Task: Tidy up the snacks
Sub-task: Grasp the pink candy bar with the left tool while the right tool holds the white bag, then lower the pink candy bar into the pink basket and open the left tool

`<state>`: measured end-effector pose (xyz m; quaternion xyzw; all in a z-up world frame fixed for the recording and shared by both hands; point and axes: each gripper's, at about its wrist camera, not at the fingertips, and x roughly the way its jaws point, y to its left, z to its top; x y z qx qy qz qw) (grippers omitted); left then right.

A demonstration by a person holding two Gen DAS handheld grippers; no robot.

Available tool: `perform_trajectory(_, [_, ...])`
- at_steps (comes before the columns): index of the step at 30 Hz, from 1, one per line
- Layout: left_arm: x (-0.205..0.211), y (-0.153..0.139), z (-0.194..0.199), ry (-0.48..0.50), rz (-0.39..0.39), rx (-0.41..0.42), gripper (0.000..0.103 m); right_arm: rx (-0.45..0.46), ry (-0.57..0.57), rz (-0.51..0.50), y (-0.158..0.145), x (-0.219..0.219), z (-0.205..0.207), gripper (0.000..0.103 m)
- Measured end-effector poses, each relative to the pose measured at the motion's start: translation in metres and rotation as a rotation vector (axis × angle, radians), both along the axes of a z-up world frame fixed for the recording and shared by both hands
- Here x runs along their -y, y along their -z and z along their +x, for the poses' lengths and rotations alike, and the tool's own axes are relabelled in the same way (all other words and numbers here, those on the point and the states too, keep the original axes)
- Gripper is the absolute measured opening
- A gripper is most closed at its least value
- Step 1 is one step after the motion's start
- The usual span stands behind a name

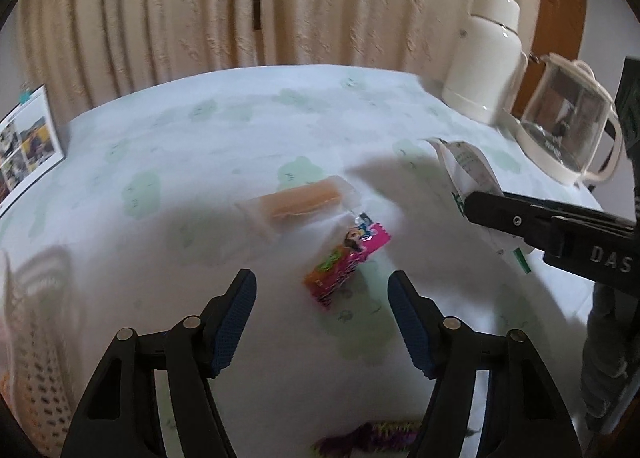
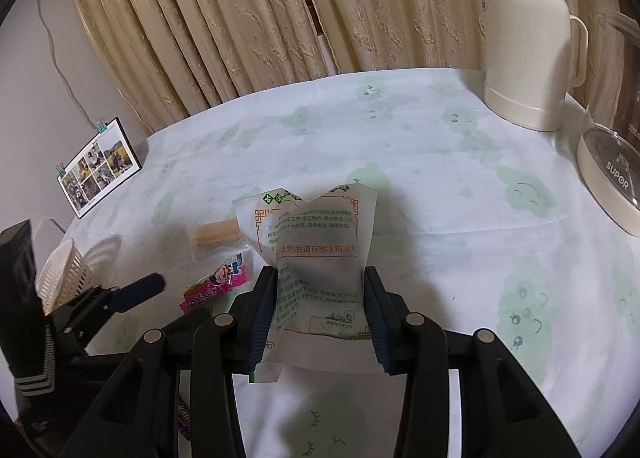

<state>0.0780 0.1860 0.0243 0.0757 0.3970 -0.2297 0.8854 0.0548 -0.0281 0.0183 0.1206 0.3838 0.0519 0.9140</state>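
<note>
Here our right gripper (image 2: pixel 320 310) pinches the white pouch (image 2: pixel 320 254) above the table (image 2: pixel 460 258) — lifted, we judge, for the basket (image 2: pixel 64 278). Our left gripper (image 1: pixel 322 290) gapes empty over the pink packet (image 1: pixel 346 258) — likely next.

- White perforated basket (image 1: pixel 38 342): lower left of the left wrist view, cut by the frame edge and smeared by blur; contents not legible.
- Purple fringed wrapper (image 1: pixel 372 434): bottom edge of the same view, cut off, partly behind a gripper finger.
- Glass kettle (image 2: pixel 612 174): right edge of the right wrist view, only its base and part of the wall visible.
- White snack packet (image 2: pixel 316 250): lower part hidden between the gripper fingers; small print unreadable.
- Pink candy pack (image 2: pixel 218 284): lower end hidden behind the gripper body.
- Photo card (image 1: pixel 24 148): left edge of the left wrist view, cropped; pictures too small to tell.
</note>
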Motion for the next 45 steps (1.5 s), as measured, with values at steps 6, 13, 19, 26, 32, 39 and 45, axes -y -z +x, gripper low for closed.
perform_trajectory(6, [0.011, 0.01, 0.013, 0.026, 0.027, -0.045, 0.044, 0.0, -0.004, 0.005, -0.001, 0.001, 0.001, 0.04])
perform_trajectory(13, [0.016, 0.01, 0.011, 0.039, 0.04, -0.033, 0.033, 0.005, -0.006, 0.006, -0.002, -0.001, -0.001, 0.04])
perform_trajectory(19, [0.013, 0.008, 0.006, 0.041, 0.026, -0.04, 0.032, 0.005, -0.006, 0.009, -0.002, -0.002, -0.001, 0.04])
perform_trajectory(26, [0.004, -0.001, -0.003, -0.007, -0.013, -0.028, 0.032, 0.01, -0.001, 0.017, -0.003, -0.002, -0.001, 0.04])
perform_trajectory(32, [-0.005, -0.014, -0.013, -0.049, -0.023, 0.008, 0.032, 0.009, -0.001, 0.019, -0.003, -0.001, -0.001, 0.04])
perform_trajectory(39, [-0.013, -0.02, -0.021, -0.104, -0.004, 0.048, 0.032, 0.013, -0.002, 0.019, -0.003, -0.002, -0.002, 0.04])
perform_trajectory(45, [-0.023, -0.03, -0.029, -0.152, 0.004, 0.097, 0.032, 0.012, -0.003, 0.018, -0.003, -0.002, -0.002, 0.04])
